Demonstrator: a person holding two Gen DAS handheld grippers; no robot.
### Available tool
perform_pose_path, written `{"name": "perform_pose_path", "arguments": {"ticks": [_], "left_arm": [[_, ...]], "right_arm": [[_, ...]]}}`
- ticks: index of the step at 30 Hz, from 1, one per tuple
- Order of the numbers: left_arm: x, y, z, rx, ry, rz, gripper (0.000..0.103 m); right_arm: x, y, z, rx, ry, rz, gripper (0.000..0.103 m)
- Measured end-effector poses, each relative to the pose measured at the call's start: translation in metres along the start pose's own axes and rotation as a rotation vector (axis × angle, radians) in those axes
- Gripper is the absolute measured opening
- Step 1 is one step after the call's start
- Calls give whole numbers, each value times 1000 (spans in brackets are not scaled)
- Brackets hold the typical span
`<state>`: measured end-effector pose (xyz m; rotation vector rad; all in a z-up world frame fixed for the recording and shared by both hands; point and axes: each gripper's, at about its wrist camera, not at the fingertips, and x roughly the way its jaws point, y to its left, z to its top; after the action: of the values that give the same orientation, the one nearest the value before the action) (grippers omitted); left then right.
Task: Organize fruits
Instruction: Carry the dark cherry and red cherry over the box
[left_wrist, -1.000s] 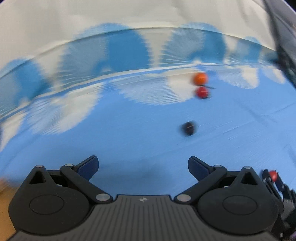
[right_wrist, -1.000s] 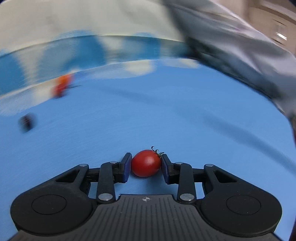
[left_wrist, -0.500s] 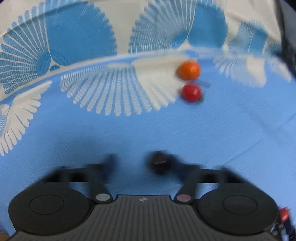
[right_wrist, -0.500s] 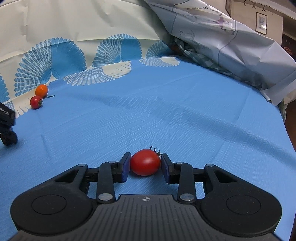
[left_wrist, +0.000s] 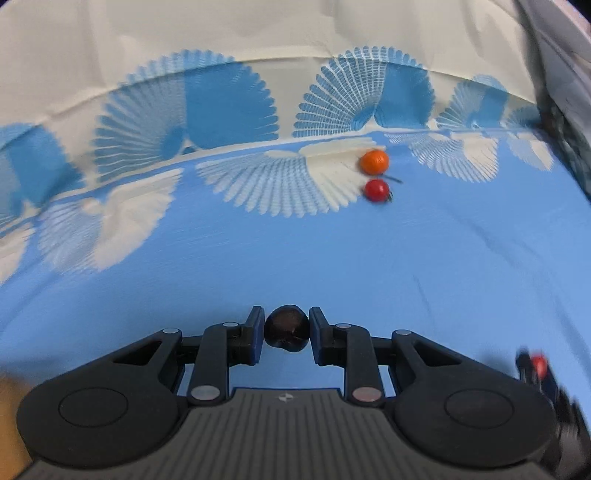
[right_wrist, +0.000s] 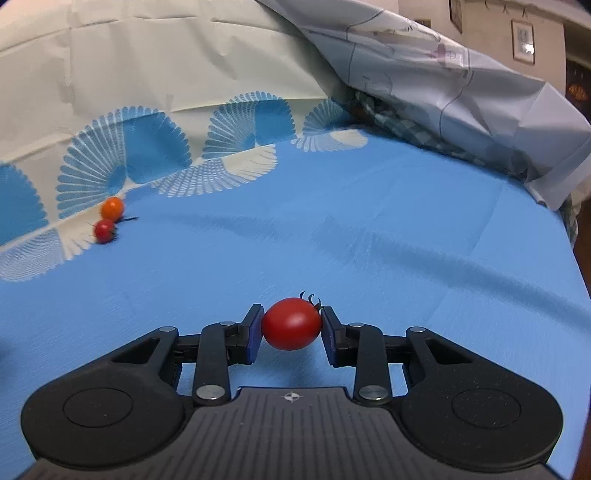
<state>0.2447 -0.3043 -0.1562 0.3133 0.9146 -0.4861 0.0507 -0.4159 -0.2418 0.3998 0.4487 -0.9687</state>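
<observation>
My left gripper (left_wrist: 287, 326) is shut on a small dark round fruit (left_wrist: 286, 328), held just above the blue cloth. My right gripper (right_wrist: 291, 326) is shut on a red cherry tomato (right_wrist: 291, 324) with a dark stem, also just above the cloth. An orange cherry tomato (left_wrist: 374, 161) and a smaller red cherry tomato (left_wrist: 376, 190) lie side by side far ahead on the cloth's white fan pattern. They also show in the right wrist view, the orange one (right_wrist: 112, 208) and the red one (right_wrist: 104, 230), at the far left. The right gripper with its tomato (left_wrist: 537, 365) shows blurred at the left wrist view's right edge.
A blue tablecloth (right_wrist: 369, 229) with white fan prints covers the table and rises up the back. A crumpled pale grey sheet (right_wrist: 461, 92) over checked fabric lies at the back right. The table's right edge (right_wrist: 576, 266) drops off there.
My left gripper moved up to the dark fruit, closed on it and now holds it. My right gripper kept hold of the red tomato and stayed nearly in place.
</observation>
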Motion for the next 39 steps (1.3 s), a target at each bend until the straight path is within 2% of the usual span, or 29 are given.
{"name": "perform_pose_path", "arguments": {"ticks": [6, 11, 15, 19, 24, 30, 34, 39], "left_arm": [[-96, 21, -58, 11, -18, 7, 29], [-174, 43, -105, -41, -48, -15, 29], [-230, 68, -146, -96, -59, -3, 29], [-274, 94, -189, -128, -59, 51, 29], [-311, 125, -248, -169, -45, 102, 29], [-350, 153, -308, -226, -86, 163, 29], [-368, 167, -333, -269, -108, 171, 29], [-377, 176, -345, -298, -125, 174, 29]], "right_arm": [[-97, -14, 9, 13, -8, 170, 34], [-184, -20, 10, -47, 3, 331, 35], [-244, -23, 6, -92, 41, 450, 35], [-297, -21, -4, -121, 103, 560, 35], [-358, -13, -25, -198, 120, 658, 35], [-408, -3, -41, -300, 83, 729, 35], [-434, 5, -46, -359, 48, 761, 35], [-453, 12, -51, -404, 19, 778, 35]]}}
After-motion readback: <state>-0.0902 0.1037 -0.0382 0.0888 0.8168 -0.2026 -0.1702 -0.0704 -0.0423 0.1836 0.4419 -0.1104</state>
